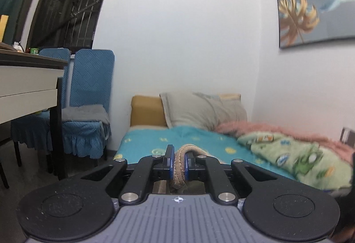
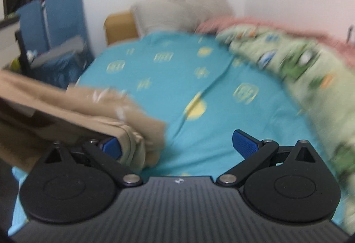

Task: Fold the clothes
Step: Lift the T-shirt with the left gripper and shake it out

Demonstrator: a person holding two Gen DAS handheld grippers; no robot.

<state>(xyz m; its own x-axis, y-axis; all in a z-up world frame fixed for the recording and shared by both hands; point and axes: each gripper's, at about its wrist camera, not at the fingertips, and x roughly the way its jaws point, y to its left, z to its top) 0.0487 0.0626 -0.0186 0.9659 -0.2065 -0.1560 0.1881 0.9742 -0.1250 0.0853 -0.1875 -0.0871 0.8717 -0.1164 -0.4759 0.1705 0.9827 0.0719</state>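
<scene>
A tan garment (image 2: 73, 107) lies bunched over the left of the turquoise bed sheet (image 2: 177, 70) in the right wrist view. My left gripper (image 1: 179, 161) is shut on a ribbed tan edge of the garment (image 1: 180, 167), held above the bed. My right gripper (image 2: 177, 145) is open wide; its left fingertip (image 2: 112, 146) touches the folded tan cloth, and its right fingertip (image 2: 245, 143) is over bare sheet. The right wrist view is blurred.
A green cartoon blanket (image 1: 295, 154) and pink fleece (image 1: 277, 129) lie along the bed's right side by the wall. A grey pillow (image 1: 199, 109) is at the head. Blue-covered chairs (image 1: 88, 98) and a desk (image 1: 28, 78) stand left of the bed.
</scene>
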